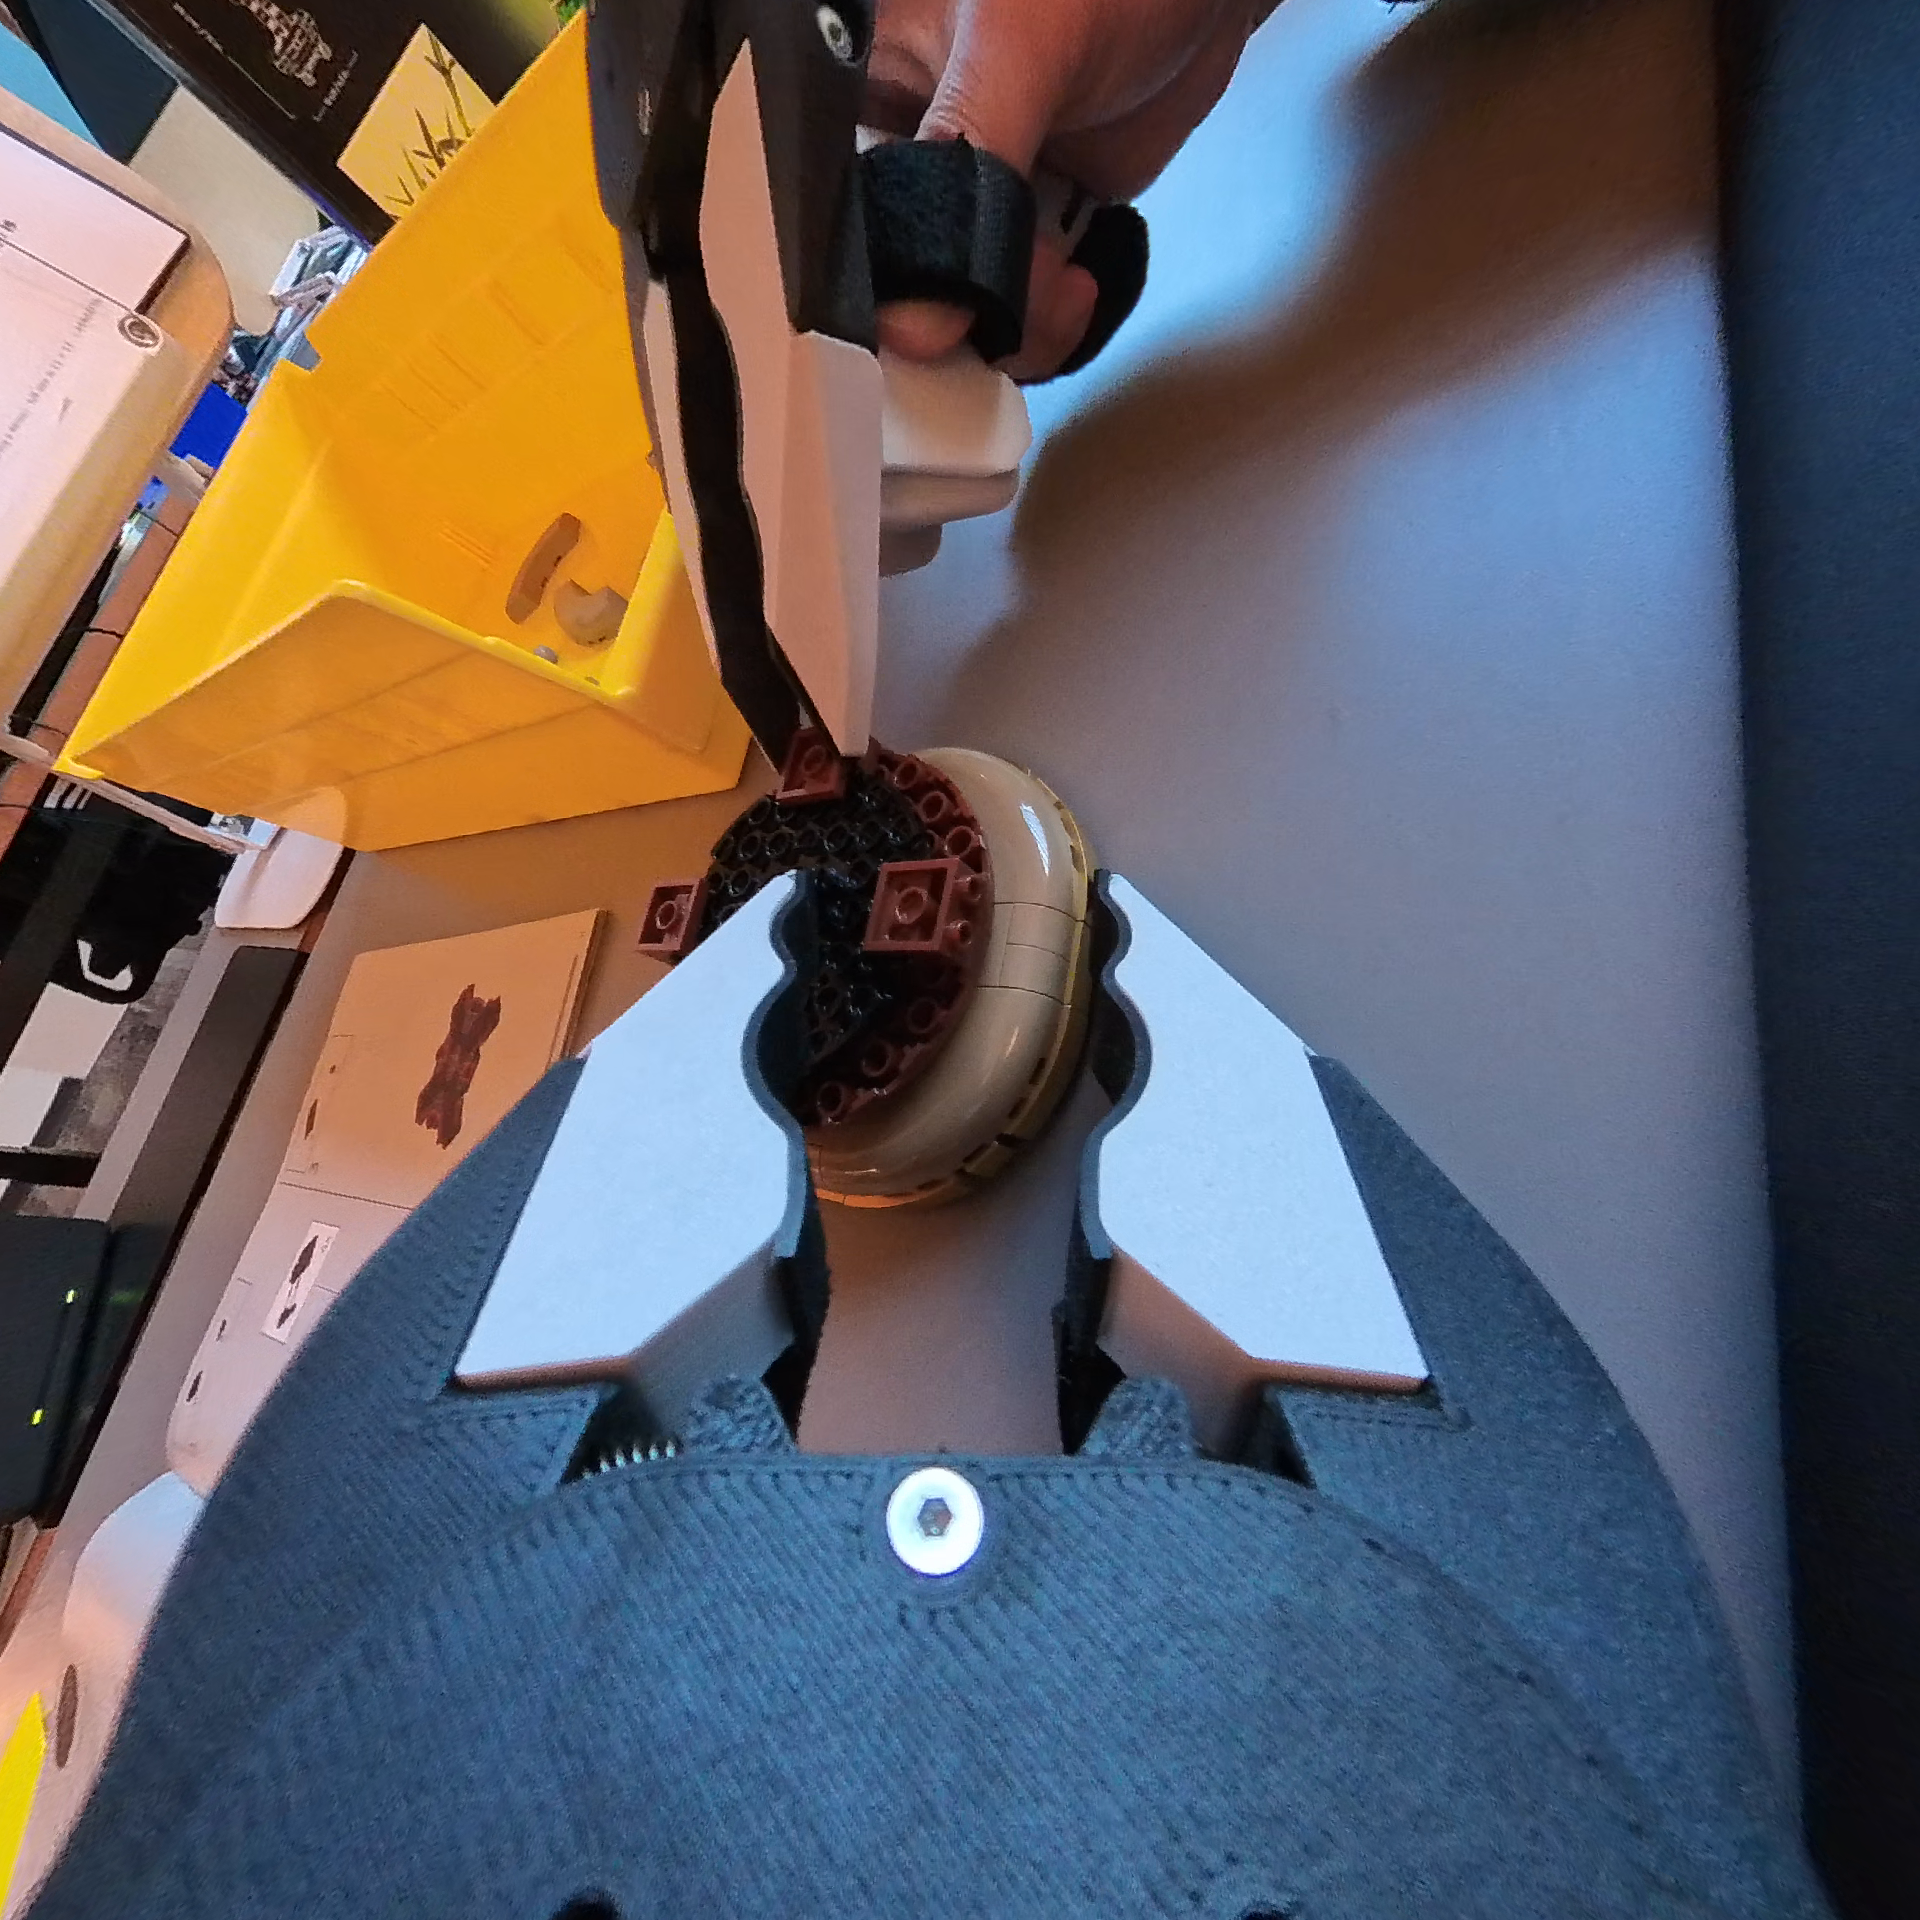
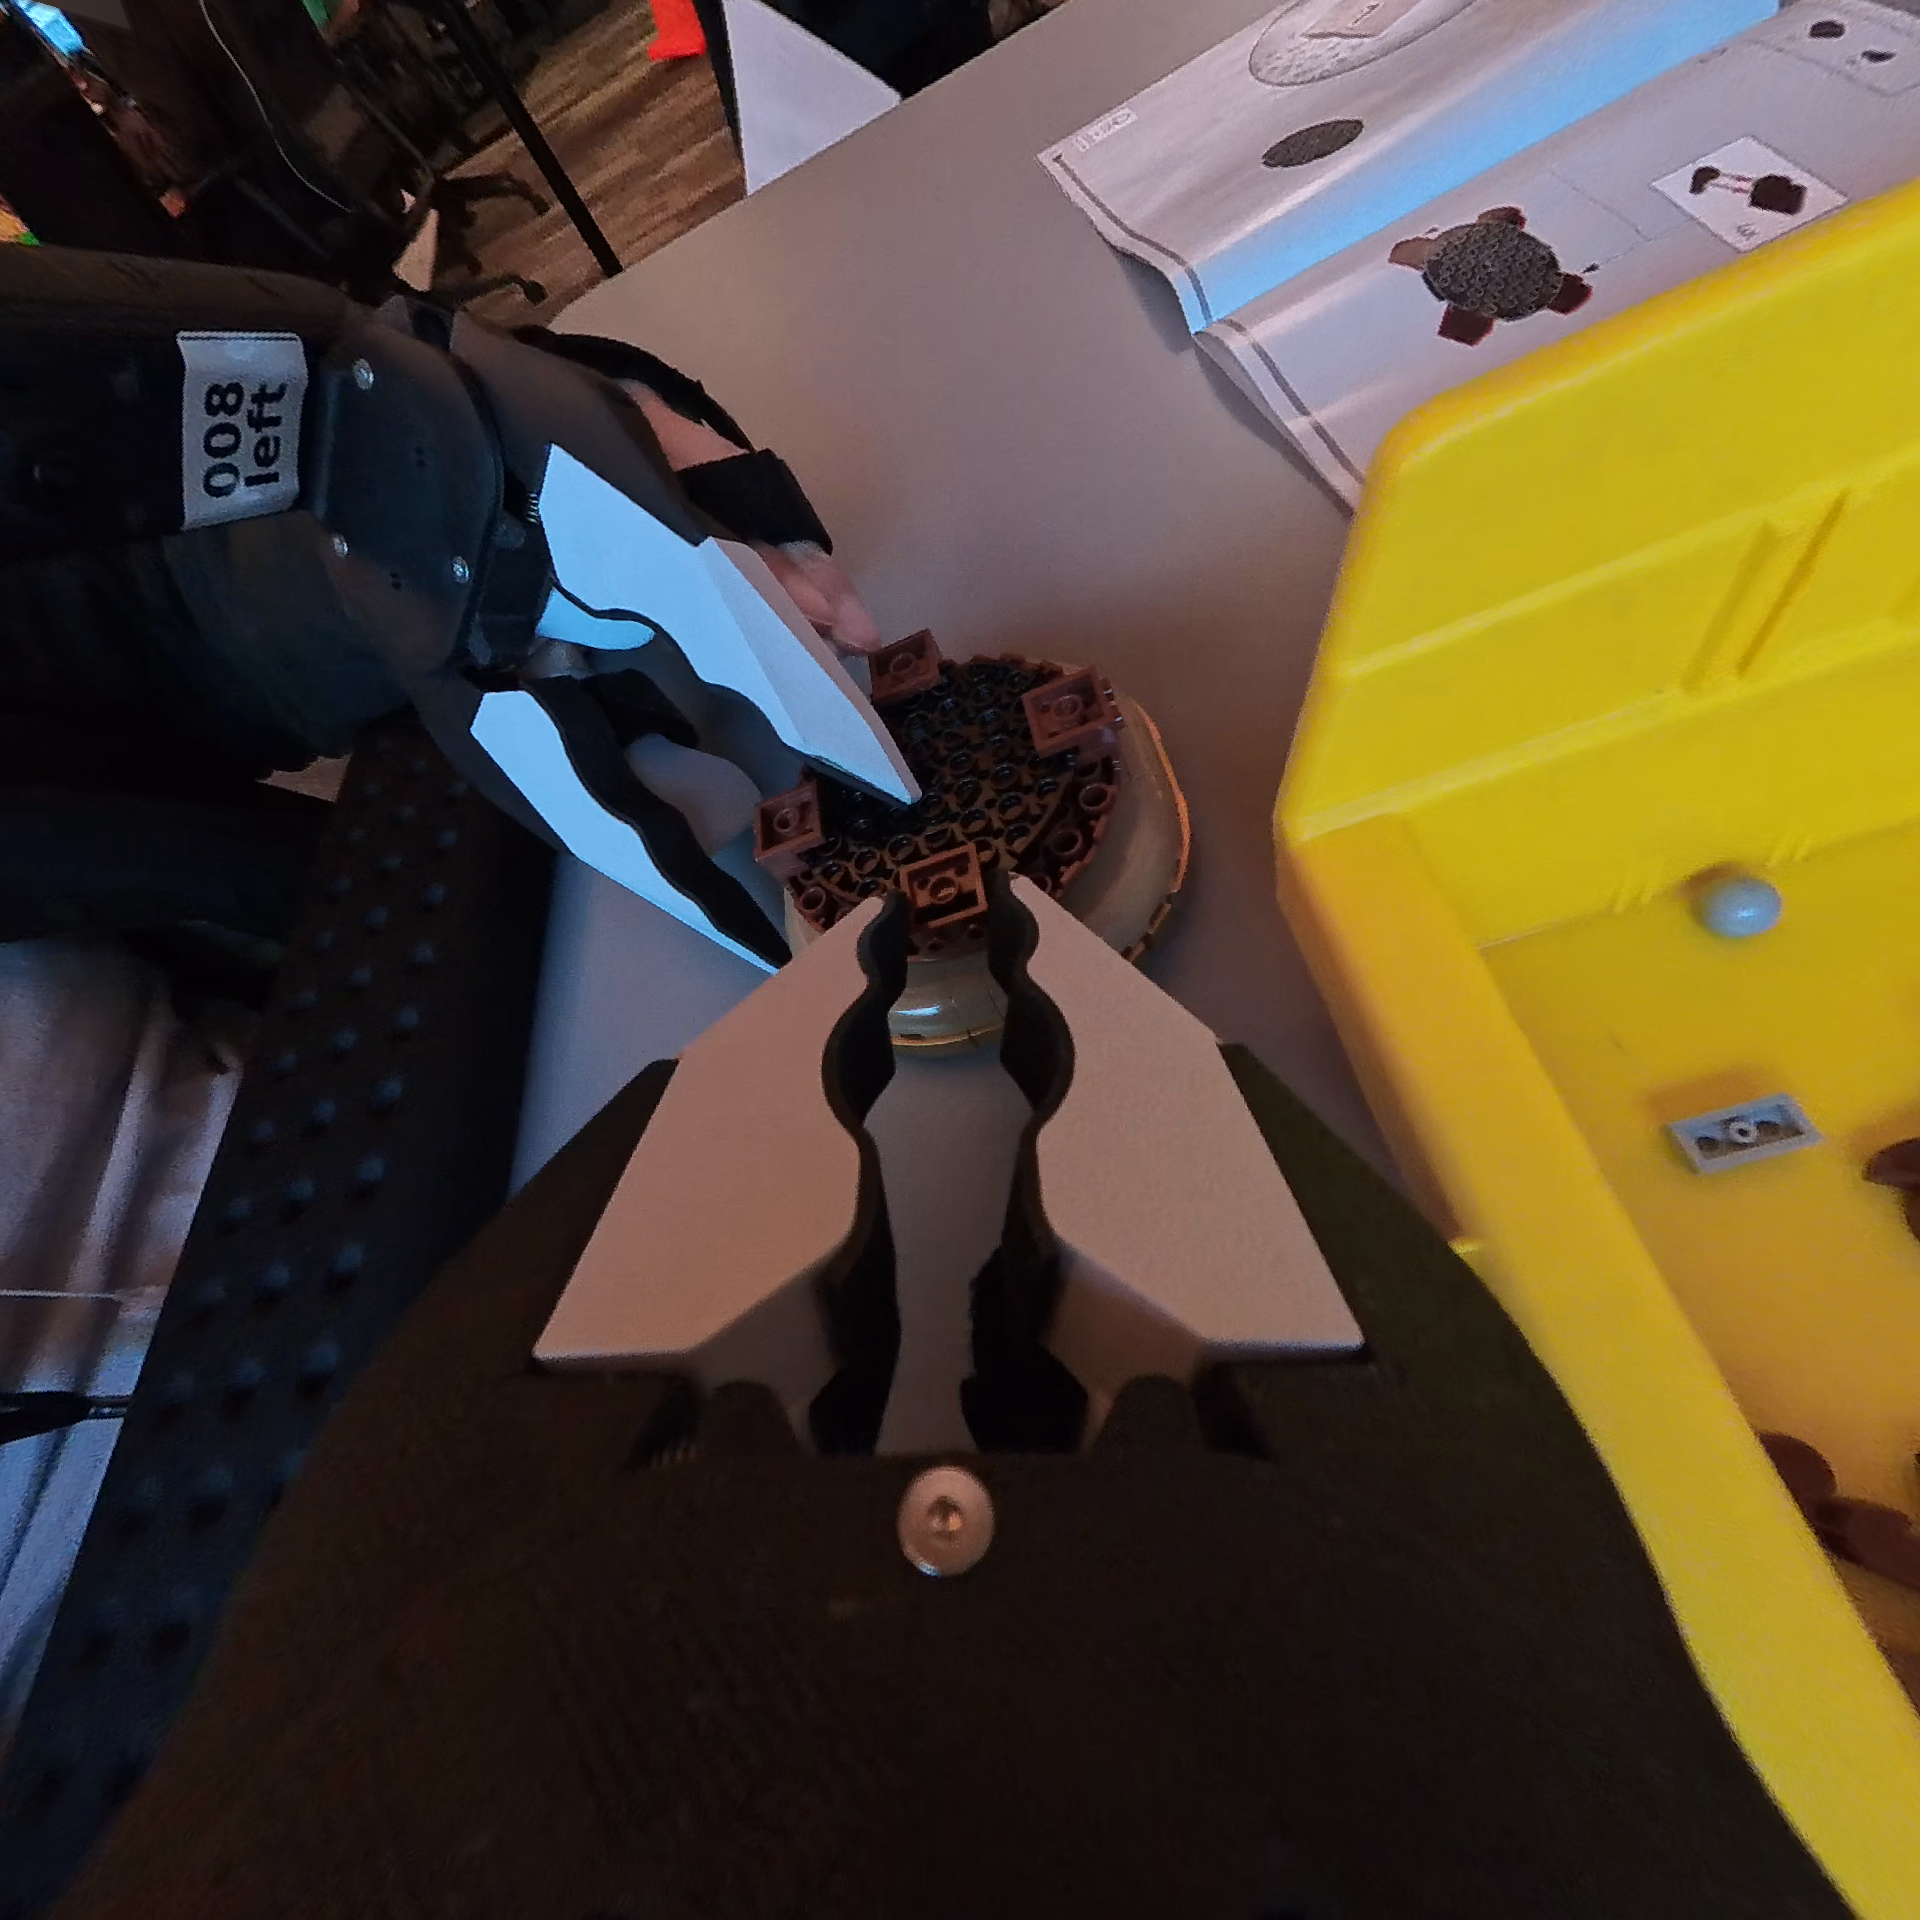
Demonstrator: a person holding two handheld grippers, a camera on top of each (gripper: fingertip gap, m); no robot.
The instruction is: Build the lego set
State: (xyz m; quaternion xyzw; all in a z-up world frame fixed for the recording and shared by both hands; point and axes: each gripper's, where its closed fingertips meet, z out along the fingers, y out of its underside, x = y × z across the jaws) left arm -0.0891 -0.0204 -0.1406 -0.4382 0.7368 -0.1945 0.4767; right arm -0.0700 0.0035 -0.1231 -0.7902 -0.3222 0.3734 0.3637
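Observation:
A round model (image 1: pixel 1029 935), a tan ring topped by a black studded plate (image 2: pixel 987 769), rests on the grey table. Small brown bricks sit around its rim (image 2: pixel 1070 712) (image 2: pixel 904 665) (image 2: pixel 790 821). My left gripper (image 1: pixel 948 894) is closed across the model, one finger on the plate's top, the other against the ring's underside. It enters the right wrist view from the left (image 2: pixel 840 878). My right gripper (image 2: pixel 951 904) is shut on a brown brick (image 2: pixel 945 888) at the plate's near rim. In the left wrist view it comes down from above (image 1: pixel 816 743) onto that brick (image 1: pixel 810 771).
A yellow bin (image 2: pixel 1610 623) with loose parts, including a grey plate (image 2: pixel 1745 1132), stands close beside the model; it also shows in the left wrist view (image 1: pixel 416 582). An open instruction booklet (image 2: pixel 1455 208) lies behind. A dark studded mat (image 2: pixel 343 1039) lies at the left. Less than 4 cm separates the two grippers' tips.

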